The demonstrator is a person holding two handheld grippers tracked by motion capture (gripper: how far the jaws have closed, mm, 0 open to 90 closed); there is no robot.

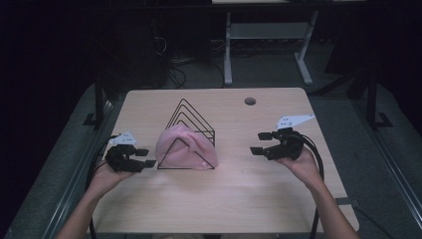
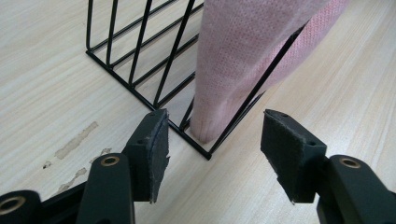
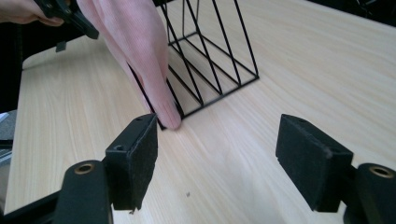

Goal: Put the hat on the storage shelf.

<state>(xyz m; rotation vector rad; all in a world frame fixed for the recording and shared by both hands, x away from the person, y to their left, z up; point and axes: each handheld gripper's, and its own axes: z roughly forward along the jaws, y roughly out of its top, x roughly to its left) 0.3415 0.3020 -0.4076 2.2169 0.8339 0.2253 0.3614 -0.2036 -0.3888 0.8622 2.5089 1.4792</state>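
A black wire rack (image 1: 191,117) of triangular frames stands on the table left of centre. A pink cloth (image 1: 181,144) is draped over its front frames. My left gripper (image 1: 145,158) sits just left of the rack's near corner. In the left gripper view its jaws (image 2: 215,121) stand open, with the rack's corner (image 2: 140,60) and the cloth's hanging tip (image 2: 243,56) just ahead of them, untouched. My right gripper (image 1: 261,143) hovers open to the right of the rack with nothing between its fingers. In its own view (image 3: 218,126) it faces the cloth (image 3: 135,42) and the rack (image 3: 215,60).
The light wooden table (image 1: 239,199) has a round cable hole (image 1: 250,101) near its far edge. A white desk frame (image 1: 229,50) and cables stand on the dark floor behind. The left gripper (image 3: 65,11) and its hand appear beyond the cloth in the right gripper view.
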